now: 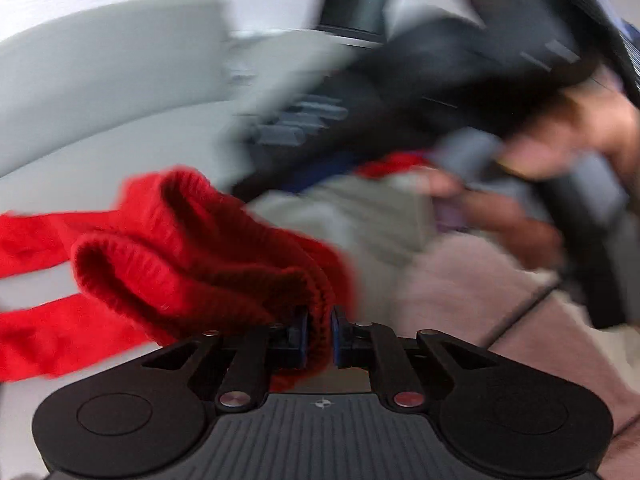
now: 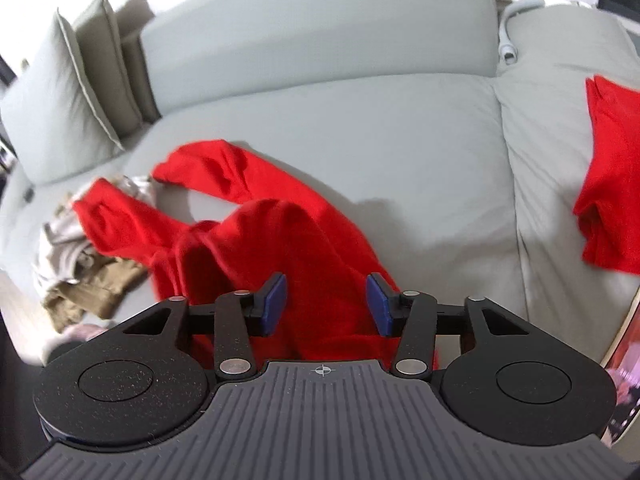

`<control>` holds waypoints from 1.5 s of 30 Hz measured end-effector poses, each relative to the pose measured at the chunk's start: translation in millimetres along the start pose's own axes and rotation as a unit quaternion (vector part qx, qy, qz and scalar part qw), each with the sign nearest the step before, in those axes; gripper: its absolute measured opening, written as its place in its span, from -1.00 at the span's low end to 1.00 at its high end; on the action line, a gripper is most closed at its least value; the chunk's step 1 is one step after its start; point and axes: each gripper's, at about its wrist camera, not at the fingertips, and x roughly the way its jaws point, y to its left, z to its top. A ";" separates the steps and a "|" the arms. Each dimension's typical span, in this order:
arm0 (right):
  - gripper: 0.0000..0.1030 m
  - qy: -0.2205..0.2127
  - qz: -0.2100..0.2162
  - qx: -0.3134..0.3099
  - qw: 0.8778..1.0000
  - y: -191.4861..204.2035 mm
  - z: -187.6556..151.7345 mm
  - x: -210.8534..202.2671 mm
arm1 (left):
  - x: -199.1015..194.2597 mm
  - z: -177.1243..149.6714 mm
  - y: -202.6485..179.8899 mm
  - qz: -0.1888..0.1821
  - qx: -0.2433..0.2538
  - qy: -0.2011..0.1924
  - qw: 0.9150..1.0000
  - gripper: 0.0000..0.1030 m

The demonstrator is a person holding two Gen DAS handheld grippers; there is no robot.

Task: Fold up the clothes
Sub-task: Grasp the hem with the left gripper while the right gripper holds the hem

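Note:
A red knit garment (image 1: 180, 248) lies on the grey sofa (image 1: 100, 100), its sleeves trailing to the left. My left gripper (image 1: 320, 332) is shut on the garment's ribbed edge, with the fabric pinched between the blue pads. In the right wrist view the same red garment (image 2: 280, 240) spreads across the sofa seat (image 2: 380, 140). My right gripper (image 2: 326, 304) stands open over it, red cloth showing in the gap and the pads apart from each other. The left wrist view is blurred.
A second red garment (image 2: 612, 172) lies on the seat at the right. A pile of beige and white clothes (image 2: 92, 280) sits at the left. Cushions (image 2: 72, 92) lean at the back left. A person's hand (image 1: 580, 140) holds a dark tool at the right.

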 end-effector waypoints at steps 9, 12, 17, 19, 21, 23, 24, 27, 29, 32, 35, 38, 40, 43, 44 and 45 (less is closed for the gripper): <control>0.07 -0.034 0.011 -0.011 0.999 -14.3 -21.8 -37.9 | 7.1 -7.6 -9.8 0.024 -0.002 0.024 0.999 -0.83; 0.07 -0.029 0.044 -0.026 0.998 -12.7 -25.8 -43.6 | 7.1 -7.5 -9.9 0.034 -0.001 0.023 0.999 -0.83; 0.04 -0.005 0.050 -0.095 0.994 8.2 -31.6 -33.7 | 9.7 -5.5 -7.7 0.037 0.009 0.021 0.999 -0.83; 0.01 0.003 0.047 -0.113 0.993 15.0 -30.2 -25.7 | 10.3 -6.4 -7.3 0.035 0.014 0.021 0.999 -0.83; -0.02 0.003 0.040 -0.124 0.991 20.5 -28.5 -18.9 | 10.6 -7.1 -6.9 0.034 0.019 0.020 0.999 -0.83; -0.32 0.000 0.029 -0.135 0.990 25.9 -26.7 -11.9 | 9.3 -7.4 -4.3 0.042 0.018 0.020 0.999 -0.82; -0.80 -0.007 0.016 -0.142 0.990 28.9 -25.3 -7.4 | 7.9 -7.5 -1.3 0.052 0.014 0.020 0.998 -0.72; -0.92 -0.034 -0.020 -0.129 0.991 28.1 -22.2 -7.4 | 0.2 -8.2 10.0 0.081 -0.004 0.012 0.997 -0.14; -0.92 -0.056 -0.045 -0.098 0.993 17.2 -19.8 -15.3 | -17.3 -10.0 22.5 0.115 -0.022 -0.020 0.993 0.12; -0.92 -0.058 -0.072 -0.046 0.995 -6.2 -19.1 -23.5 | -32.5 -11.3 39.6 0.145 -0.046 -0.044 0.987 0.26; -0.92 -0.050 -0.090 -0.005 0.995 -25.5 -22.3 -26.2 | -29.1 -9.6 60.0 0.183 -0.075 -0.041 0.979 0.30; -0.92 -0.042 -0.114 0.018 0.992 -37.8 -29.3 -25.7 | -26.2 -19.3 79.7 0.204 -0.119 -0.029 0.971 0.32; -0.91 -0.035 -0.110 0.029 0.993 -42.0 -31.5 -23.7 | -19.8 -20.0 85.6 0.213 -0.126 -0.018 0.969 0.32; -0.91 -0.033 -0.112 0.027 0.993 -41.4 -31.3 -20.4 | -21.2 -20.9 87.3 0.218 -0.119 -0.007 0.969 0.32; -0.91 -0.033 -0.113 0.025 0.993 -40.9 -30.5 -19.7 | -23.5 -22.0 88.9 0.219 -0.118 -0.005 0.969 0.32; -0.90 -0.034 -0.115 0.022 0.993 -40.4 -29.2 -19.3 | -30.4 -25.0 93.3 0.220 -0.125 -0.006 0.967 0.32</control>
